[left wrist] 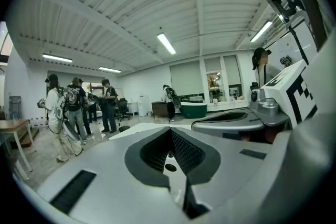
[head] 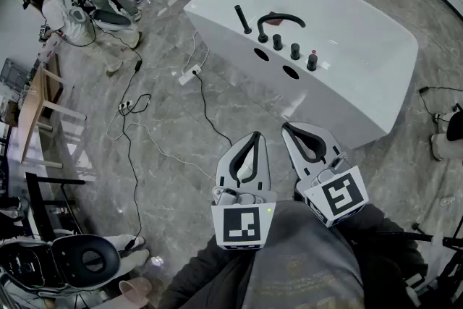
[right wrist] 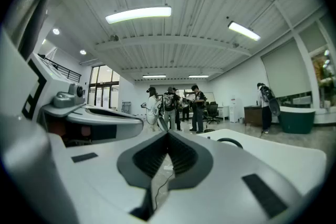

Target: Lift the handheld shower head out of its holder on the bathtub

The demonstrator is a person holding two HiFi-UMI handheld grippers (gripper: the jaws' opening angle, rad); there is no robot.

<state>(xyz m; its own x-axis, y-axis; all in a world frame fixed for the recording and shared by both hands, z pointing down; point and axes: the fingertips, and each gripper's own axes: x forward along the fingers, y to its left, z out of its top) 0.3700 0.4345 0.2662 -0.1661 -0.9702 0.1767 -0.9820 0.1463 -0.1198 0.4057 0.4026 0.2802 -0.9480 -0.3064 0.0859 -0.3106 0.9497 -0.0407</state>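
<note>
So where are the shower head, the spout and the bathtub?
shower head [head: 242,19]: head view, middle of its black handle.
spout [head: 282,15]: head view, top of its arch.
bathtub [head: 322,103]: head view, bare outer wall.

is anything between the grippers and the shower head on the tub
Nothing visible does. The left gripper and right gripper are shut, short of the bathtub, with only floor between. The shower head stands on the tub's deck, the curved spout just to its right.

Head view downward; gripper views level
</note>
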